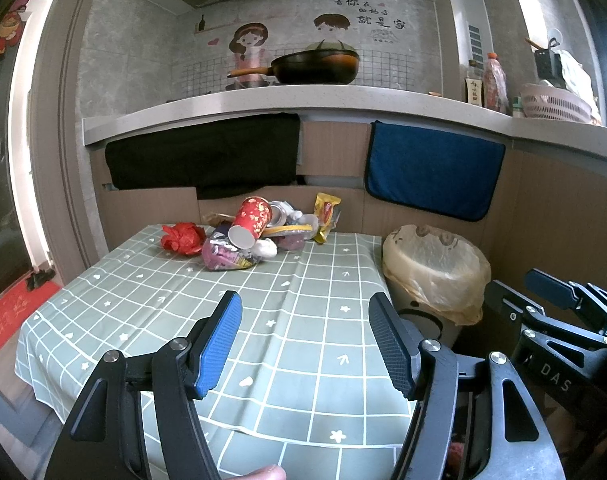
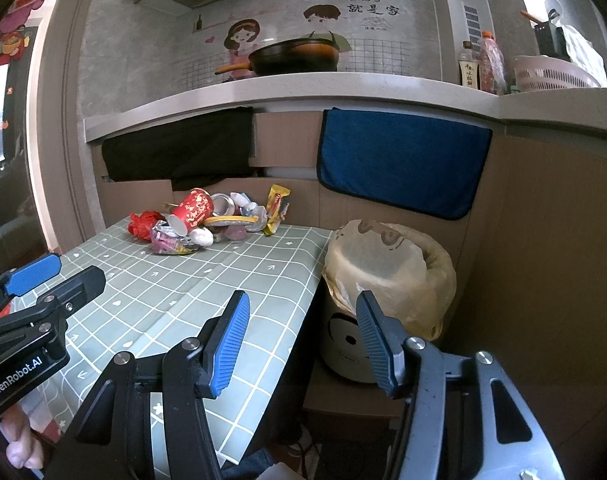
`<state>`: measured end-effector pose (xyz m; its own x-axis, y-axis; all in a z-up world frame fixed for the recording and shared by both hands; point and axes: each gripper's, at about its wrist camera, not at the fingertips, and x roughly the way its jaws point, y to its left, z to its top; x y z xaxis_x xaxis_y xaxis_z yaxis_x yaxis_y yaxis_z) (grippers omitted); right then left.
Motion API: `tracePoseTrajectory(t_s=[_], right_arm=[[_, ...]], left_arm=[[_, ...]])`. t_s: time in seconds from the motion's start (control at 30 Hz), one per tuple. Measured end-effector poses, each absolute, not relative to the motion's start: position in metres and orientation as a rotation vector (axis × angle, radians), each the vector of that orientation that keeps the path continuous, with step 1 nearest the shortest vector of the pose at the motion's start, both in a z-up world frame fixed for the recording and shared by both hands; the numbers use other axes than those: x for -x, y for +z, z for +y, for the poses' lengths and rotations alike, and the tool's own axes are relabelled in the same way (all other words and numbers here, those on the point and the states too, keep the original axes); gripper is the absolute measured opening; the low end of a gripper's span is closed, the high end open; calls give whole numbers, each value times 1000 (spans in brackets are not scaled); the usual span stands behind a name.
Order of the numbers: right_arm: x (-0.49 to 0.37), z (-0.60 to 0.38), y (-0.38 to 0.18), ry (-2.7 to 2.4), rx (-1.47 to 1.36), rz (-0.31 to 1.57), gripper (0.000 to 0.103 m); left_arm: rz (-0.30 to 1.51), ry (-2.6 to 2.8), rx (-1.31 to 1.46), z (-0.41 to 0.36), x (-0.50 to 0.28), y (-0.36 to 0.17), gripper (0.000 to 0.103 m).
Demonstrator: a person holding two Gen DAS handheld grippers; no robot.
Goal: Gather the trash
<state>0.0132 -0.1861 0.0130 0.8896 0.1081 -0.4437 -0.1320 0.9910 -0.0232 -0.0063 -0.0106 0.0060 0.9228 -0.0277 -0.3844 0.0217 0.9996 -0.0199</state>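
Both tools released and empty: left tool [image 1: 305, 344] hovers over the near part of the green checked table [image 1: 263, 320], right tool [image 2: 303, 344] beside it at the table's near right edge, jaws spread wide on each. Just ahead and right of the right tool, off the table's edge, stands the bag-lined trash bin [image 2: 387, 276]. Farther ahead, at the table's back edge, the trash heap [image 1: 255, 236]: red paper cup [image 1: 251, 220] on its side on top, crumpled red wrapper [image 1: 183, 238] left, yellow packet [image 1: 325, 216] right.
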Motion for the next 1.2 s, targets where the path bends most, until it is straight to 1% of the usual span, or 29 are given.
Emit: tracePoseTrajectory(t_s=[0.43, 0.57, 0.77, 1.0, 1.2], right_arm=[[-16, -190, 13, 127, 52, 460, 54], [-27, -193, 11, 131, 40, 478, 54], [-77, -190, 15, 139, 54, 464, 54], [-174, -179, 30, 147, 23, 406, 54], [-243, -165, 22, 190, 2, 455, 54]], left_arm=[[402, -21, 9, -16, 4, 6, 66], [403, -20, 0, -17, -9, 6, 66], [486, -23, 12, 5, -61, 0, 60], [562, 51, 165, 59, -140, -9, 60], [645, 47, 305, 103, -218, -5, 60]])
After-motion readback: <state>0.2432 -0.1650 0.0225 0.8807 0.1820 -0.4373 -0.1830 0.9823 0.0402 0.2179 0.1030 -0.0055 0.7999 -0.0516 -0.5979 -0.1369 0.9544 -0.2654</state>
